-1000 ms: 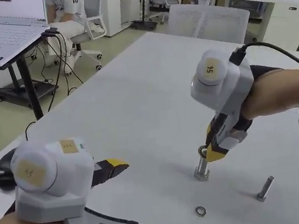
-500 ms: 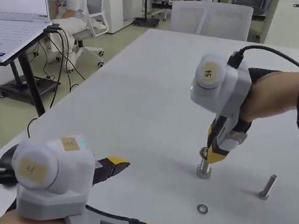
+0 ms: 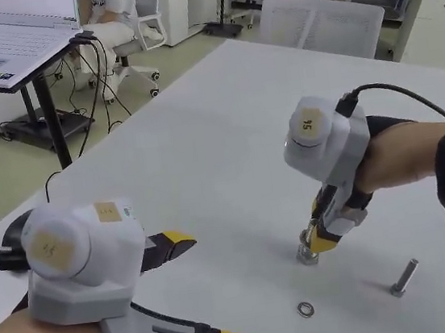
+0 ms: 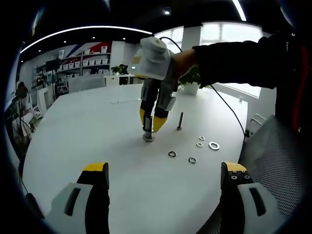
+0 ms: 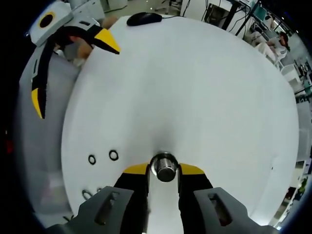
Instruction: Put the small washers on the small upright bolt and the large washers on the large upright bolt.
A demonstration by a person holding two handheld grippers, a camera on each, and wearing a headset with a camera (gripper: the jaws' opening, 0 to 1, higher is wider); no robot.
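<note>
The large upright bolt stands on the white table. My right gripper points down over it, shut on a large washer that rings the bolt's top. The small bolt stands to its right. Loose washers lie on the table in front of the bolts. My left gripper hovers at the near left with its jaws wide apart and holds nothing. It also appears in the right gripper view as the left gripper.
Several more washers lie near the small bolt. A black mouse rests at the table's edge. Beyond the table are a laptop desk, office chairs and a seated person.
My right gripper has come down a little, bringing the washer from just above the large bolt onto its top. The head camera has shifted slightly; the left gripper stays put.
</note>
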